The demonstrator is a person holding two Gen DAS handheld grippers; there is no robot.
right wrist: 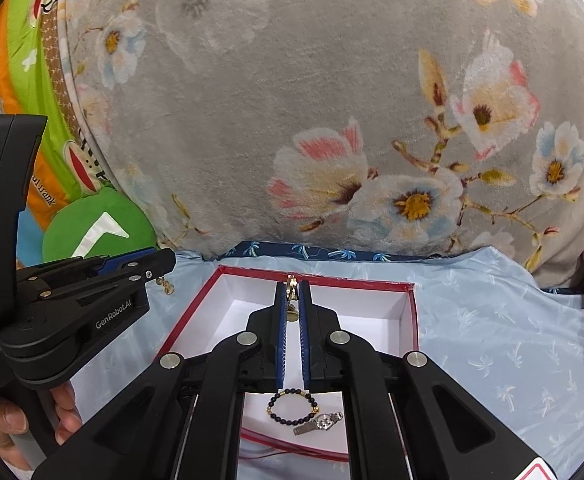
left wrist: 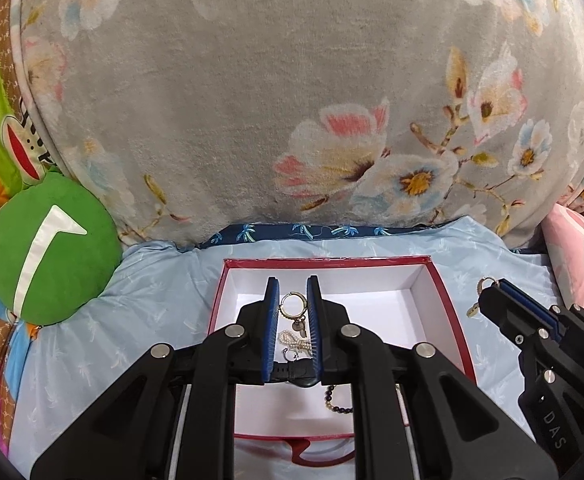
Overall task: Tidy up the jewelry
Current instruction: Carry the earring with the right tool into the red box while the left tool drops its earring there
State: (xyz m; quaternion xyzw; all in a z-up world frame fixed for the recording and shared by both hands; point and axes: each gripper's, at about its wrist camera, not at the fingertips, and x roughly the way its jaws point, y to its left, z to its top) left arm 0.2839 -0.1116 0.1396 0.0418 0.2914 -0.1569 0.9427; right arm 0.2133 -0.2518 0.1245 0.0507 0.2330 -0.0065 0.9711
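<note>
Left gripper point(left wrist: 293, 286): black jointed arms with ribbed blue pads; it is standing narrow, pinching a gold hoop earring point(left wrist: 291, 305).
Gold hoop earring: a thin metal ring with small charms hanging below it; it is dangling above the box interior.
Right gripper point(right wrist: 292, 292): the same black and blue build; its pads are nearly meeting and clamping a second gold earring point(right wrist: 291, 282) at the very tips.
Second gold earring: shiny, with a round disc charm hanging down between the pads, over the far part of the box.
Box point(right wrist: 410, 312): rectangular card, red rim and outer walls, smooth white inside, lying open-topped.
In the box: a pearl strand point(left wrist: 296, 343), a small ring point(left wrist: 290, 355), a dark bead bracelet point(right wrist: 290, 406) with gold spacers, and a silver link watch point(right wrist: 320, 422) touching it.
Sheet point(right wrist: 492, 340): light blue, slightly glossy, with a pale palm print; it is carrying the box.
Blanket point(left wrist: 252, 100): grey plush fleece with large printed flowers, bulging behind the box.
Cushion point(left wrist: 52, 248): round, green, velvety, with a white tick shape, left of the box.
Pose: both grippers are tilting downward side by side over the box; a hand point(right wrist: 4, 420) is wrapping the left gripper's handle.
</note>
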